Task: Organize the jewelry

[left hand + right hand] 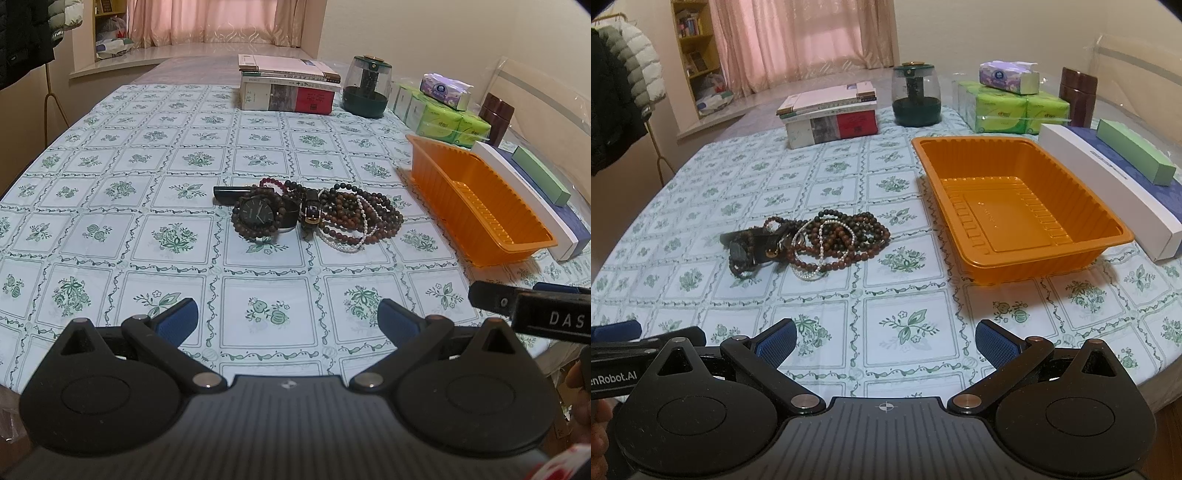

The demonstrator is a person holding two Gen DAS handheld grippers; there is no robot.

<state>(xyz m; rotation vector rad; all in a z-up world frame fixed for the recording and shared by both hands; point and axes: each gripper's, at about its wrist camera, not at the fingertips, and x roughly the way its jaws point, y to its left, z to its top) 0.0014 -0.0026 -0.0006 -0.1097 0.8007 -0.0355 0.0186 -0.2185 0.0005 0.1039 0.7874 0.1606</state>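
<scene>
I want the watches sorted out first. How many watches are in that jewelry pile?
2. A round black-faced watch lies at the pile's left end, ringed by brown beads; a smaller gold-trimmed watch sits beside it, toward the bead strands. More may be hidden underneath.

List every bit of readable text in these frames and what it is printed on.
"DAS": on the right gripper's body, cut off by the frame edge.
"enRobot.AI": on the left gripper's body, start cut off.
Books, tissue packs, white box: print too small or blurred.

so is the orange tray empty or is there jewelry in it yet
Empty. The orange tray shows only its bare ribbed floor; the jewelry pile lies on the tablecloth beside it.
</scene>
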